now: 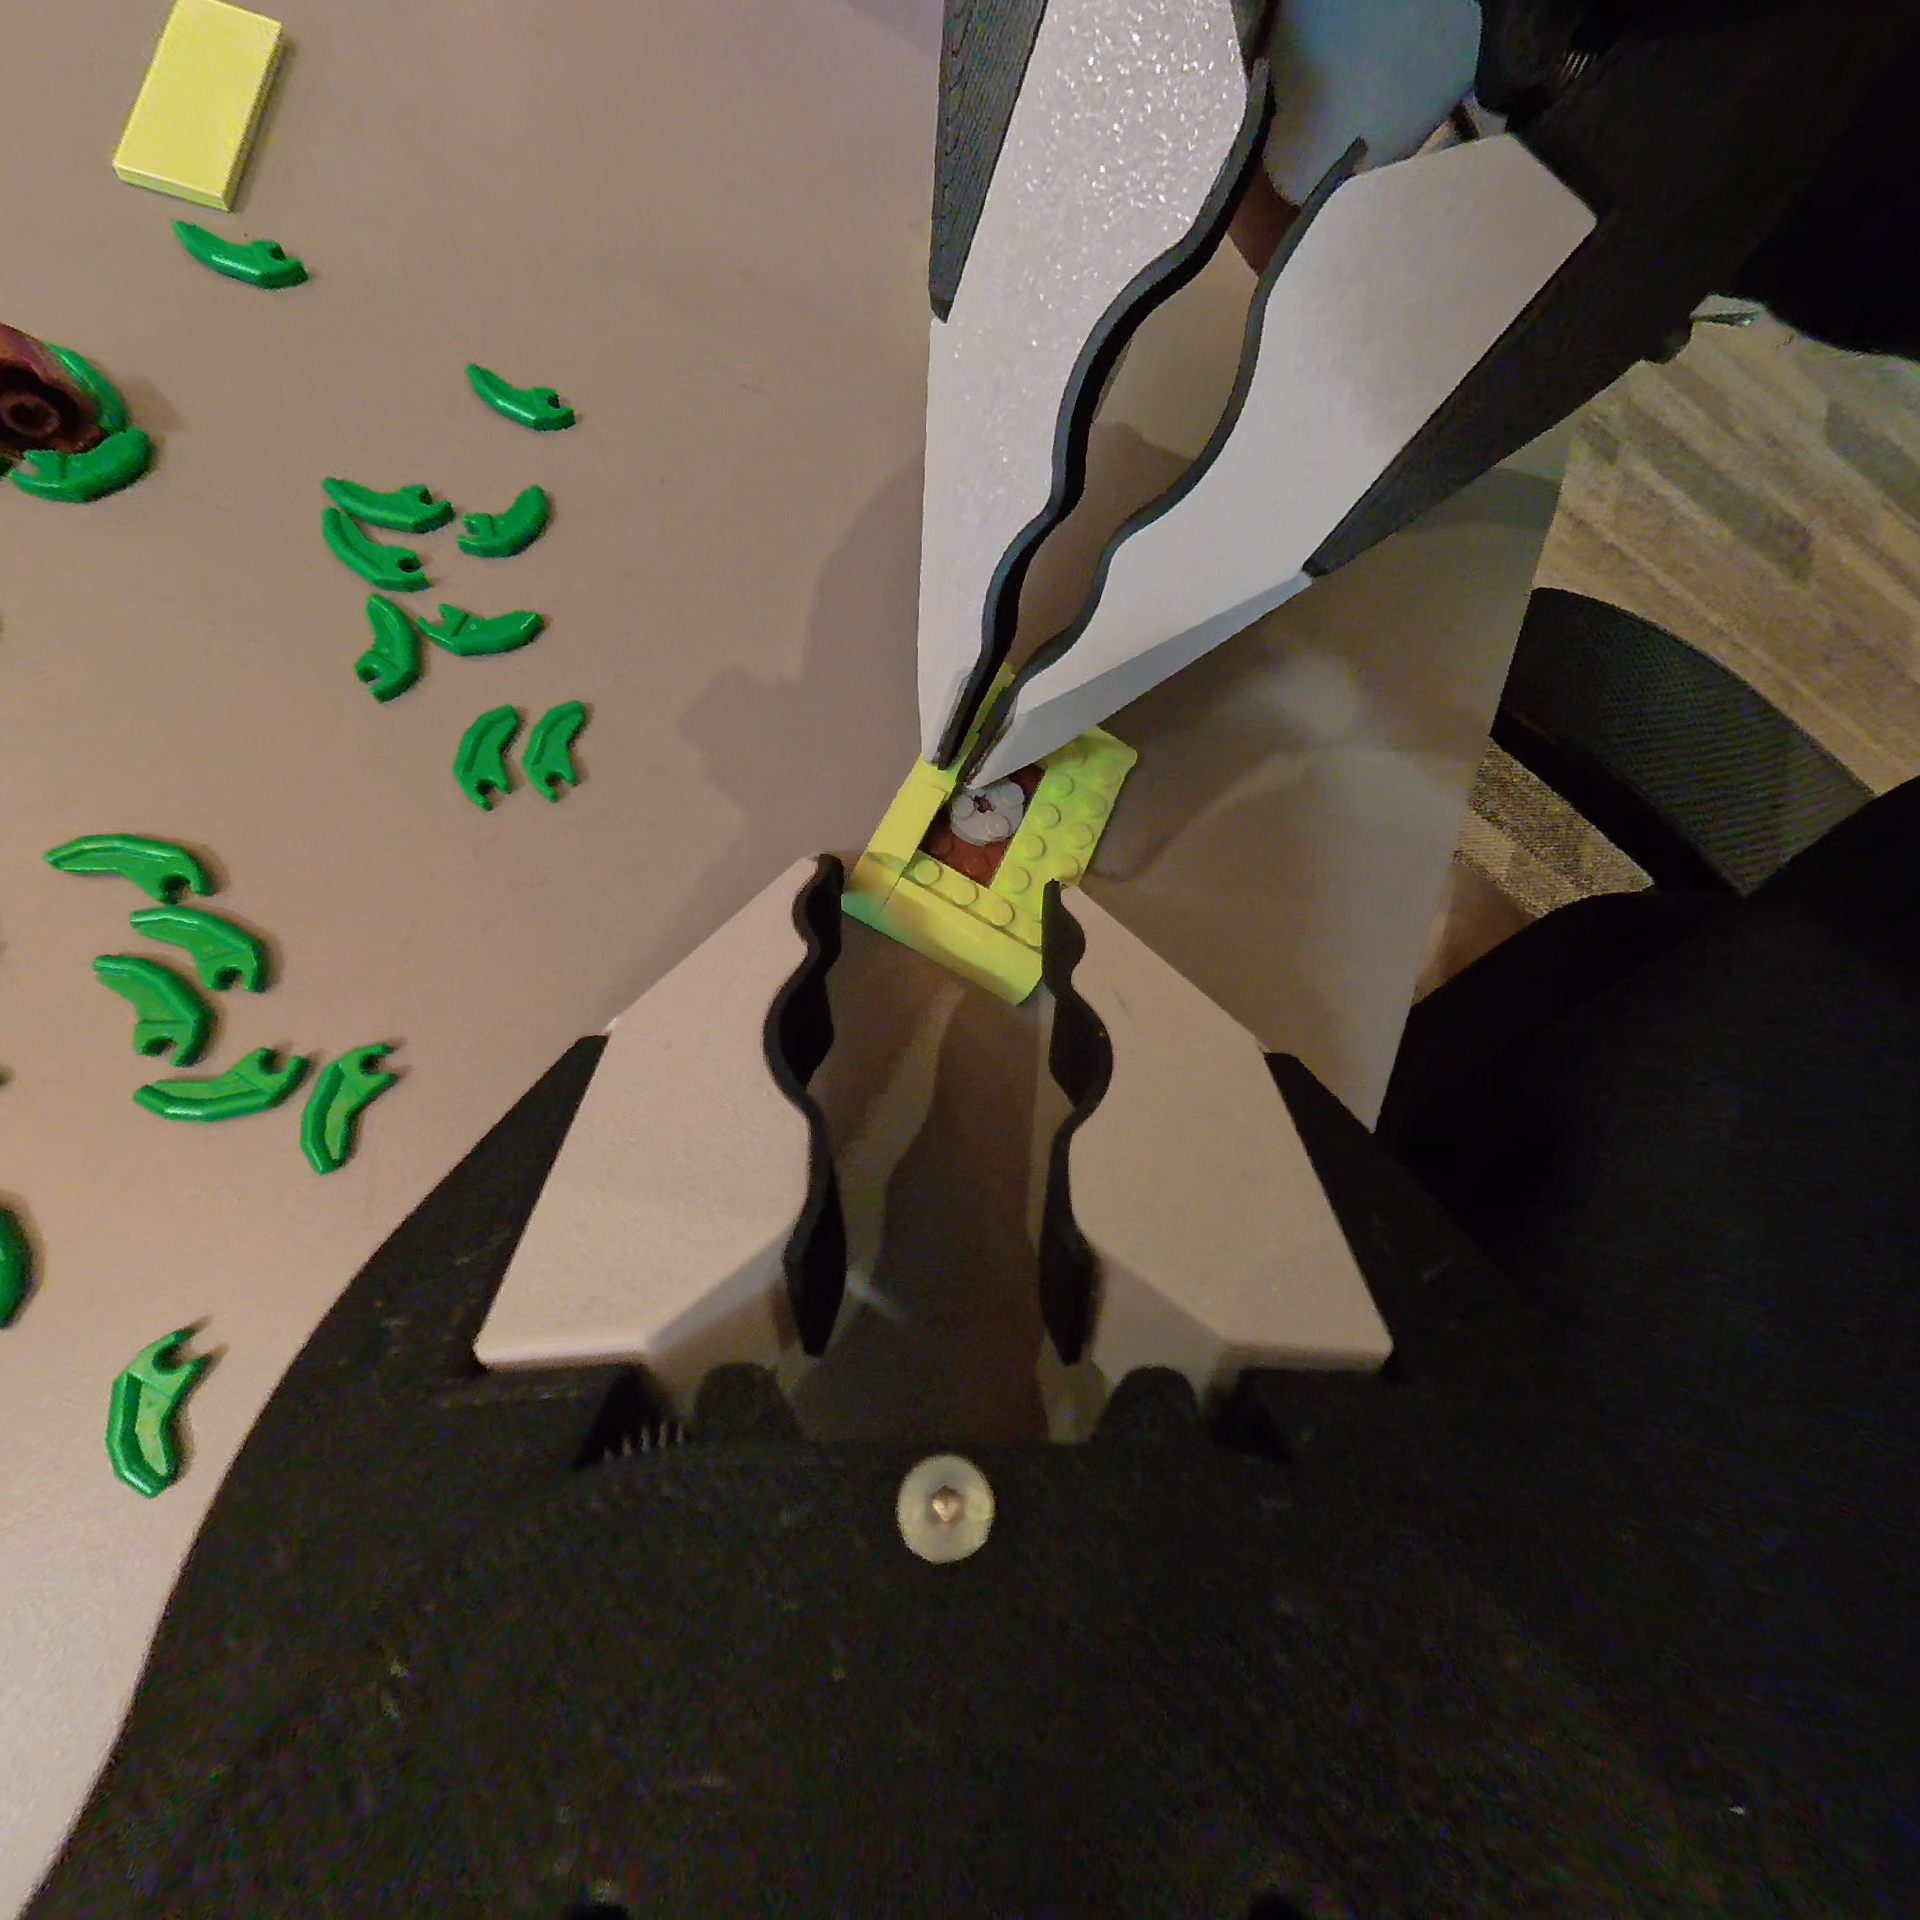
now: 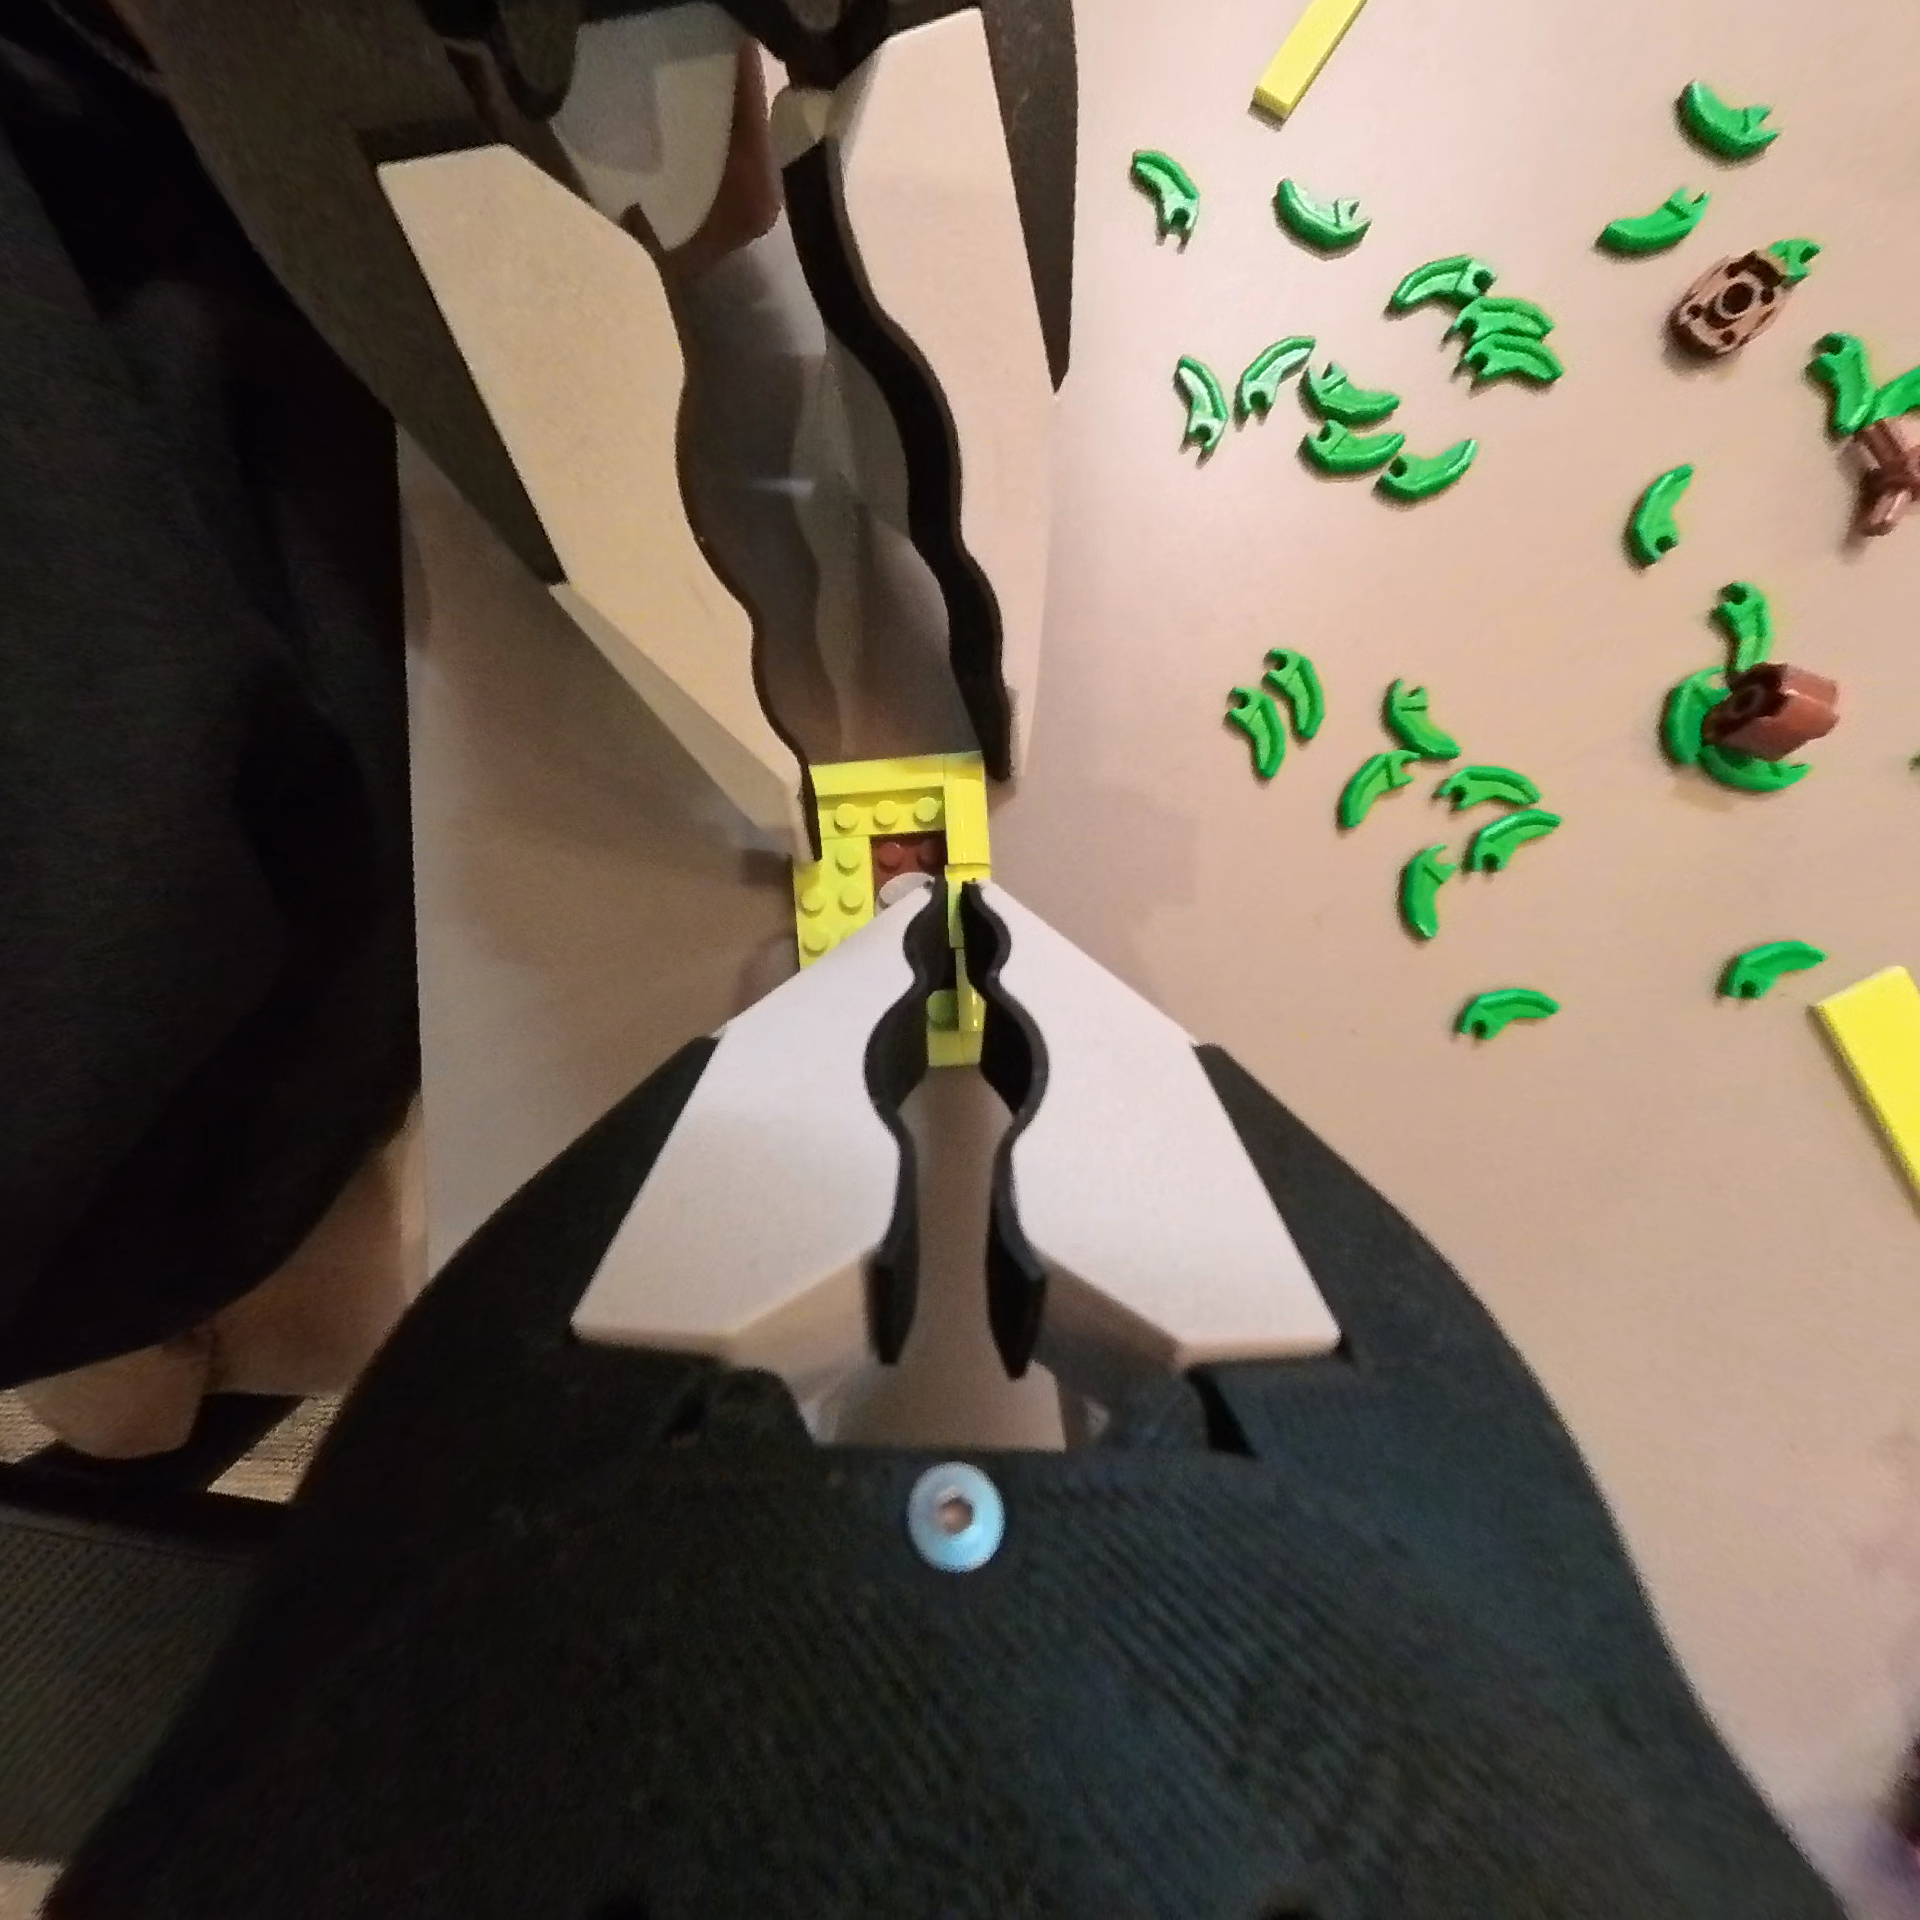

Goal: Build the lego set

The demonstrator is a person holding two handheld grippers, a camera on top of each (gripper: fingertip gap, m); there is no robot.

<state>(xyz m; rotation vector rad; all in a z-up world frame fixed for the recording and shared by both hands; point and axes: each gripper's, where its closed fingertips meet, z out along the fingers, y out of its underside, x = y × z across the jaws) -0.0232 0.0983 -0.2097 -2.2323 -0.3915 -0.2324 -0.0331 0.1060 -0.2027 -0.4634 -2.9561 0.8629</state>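
Note:
A small lime-green lego assembly (image 1: 961,920) is a studded frame around a brown plate (image 1: 971,847) and a grey round piece (image 1: 982,816). My left gripper (image 1: 940,883) is shut on its two sides near the table edge. My right gripper (image 1: 966,764) comes from the opposite side, shut on a thin lime piece (image 2: 961,1023) held edge-on. That piece touches the assembly's smooth lime edge (image 2: 966,821). In the right wrist view my right gripper (image 2: 956,894) sits over the assembly (image 2: 847,862), and the left gripper (image 2: 902,802) grips the assembly's far end.
Several green curved leaf pieces (image 1: 488,623) lie scattered on the beige table (image 1: 675,364). A yellow tile (image 1: 197,104) and brown pieces ringed with green leaves (image 2: 1756,717) lie farther out, and another yellow tile (image 2: 1870,1070) lies nearer. The table edge, a black chair (image 1: 1662,727) and a person's dark clothing are beside the assembly. Left and right tips are no more than a few centimetres apart.

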